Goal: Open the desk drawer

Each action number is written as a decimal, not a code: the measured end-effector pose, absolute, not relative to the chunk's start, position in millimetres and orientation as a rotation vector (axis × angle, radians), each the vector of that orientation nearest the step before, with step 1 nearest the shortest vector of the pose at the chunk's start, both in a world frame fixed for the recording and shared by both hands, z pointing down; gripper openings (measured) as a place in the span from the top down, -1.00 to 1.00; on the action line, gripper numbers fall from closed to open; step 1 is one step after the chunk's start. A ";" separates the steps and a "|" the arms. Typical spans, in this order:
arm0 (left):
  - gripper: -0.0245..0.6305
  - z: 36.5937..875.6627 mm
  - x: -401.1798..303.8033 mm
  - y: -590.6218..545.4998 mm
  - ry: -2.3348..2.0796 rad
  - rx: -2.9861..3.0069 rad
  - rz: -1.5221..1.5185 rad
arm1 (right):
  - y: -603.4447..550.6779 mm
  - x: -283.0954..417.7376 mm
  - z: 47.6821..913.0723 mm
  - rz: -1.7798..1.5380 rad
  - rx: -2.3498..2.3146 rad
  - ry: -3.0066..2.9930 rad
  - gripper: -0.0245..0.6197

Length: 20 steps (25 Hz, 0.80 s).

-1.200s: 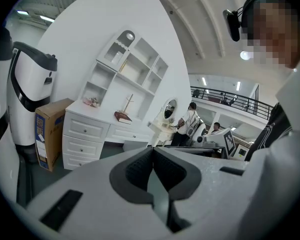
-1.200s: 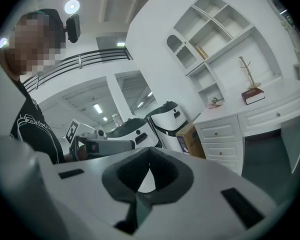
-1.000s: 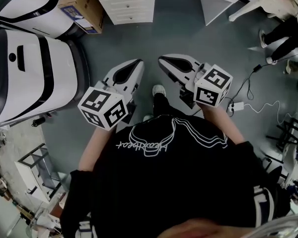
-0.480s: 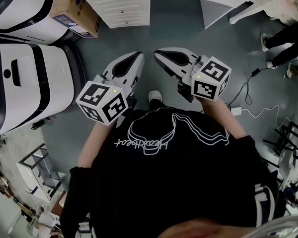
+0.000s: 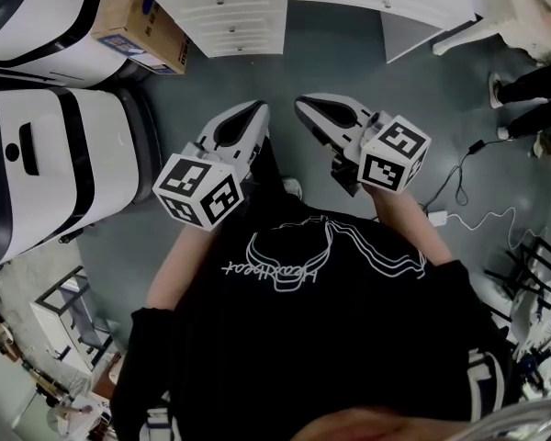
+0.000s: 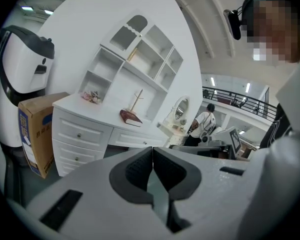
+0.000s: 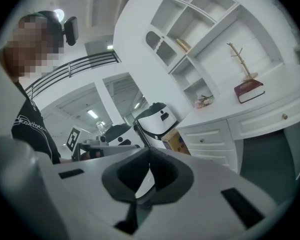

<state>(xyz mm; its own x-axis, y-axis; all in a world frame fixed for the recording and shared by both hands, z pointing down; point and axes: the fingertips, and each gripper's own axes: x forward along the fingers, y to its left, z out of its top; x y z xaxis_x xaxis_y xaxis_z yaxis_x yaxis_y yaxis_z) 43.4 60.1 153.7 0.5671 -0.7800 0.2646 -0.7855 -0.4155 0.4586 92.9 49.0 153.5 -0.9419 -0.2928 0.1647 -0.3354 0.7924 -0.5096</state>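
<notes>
Approach step, I reckon: L gripper [image 5: 254, 110] & R gripper [image 5: 301, 108] both pinched shut w/ nothing held, desk drawer [image 5: 253, 7] well ahead of the tips, untouched, so next I close in, spread one pair, line up on a knob [image 5: 219, 1].

Left tool [image 5: 255, 110] and right tool [image 5: 305, 108] nearer the desk [image 5: 222, 7]

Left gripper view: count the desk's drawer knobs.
3. Upper knob and lower knob on the left drawer stack; third knob on the centre drawer. The left gripper may hide more.
</notes>
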 end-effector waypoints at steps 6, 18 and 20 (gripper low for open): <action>0.91 174.9 16.1 7.4 -1.295 2.244 0.022 | 3.1 78.6 170.7 0.920 0.557 -2.870 0.91; 0.91 281.7 -72.3 -103.9 -1.397 2.174 0.165 | -91.1 7.6 258.3 1.002 0.526 -2.735 0.91; 0.91 305.6 -85.7 -117.6 -1.433 2.168 0.210 | -102.3 -3.2 275.2 0.998 0.511 -2.719 0.91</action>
<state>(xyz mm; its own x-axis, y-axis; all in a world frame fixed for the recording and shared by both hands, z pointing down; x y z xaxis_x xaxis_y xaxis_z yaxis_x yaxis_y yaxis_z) -85.7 -117.6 305.6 0.4260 -0.8093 0.4044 -0.8913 -0.2986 0.3413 -3.2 -102.3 275.2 -0.9200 -0.2506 0.3013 -0.3860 0.7121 -0.5864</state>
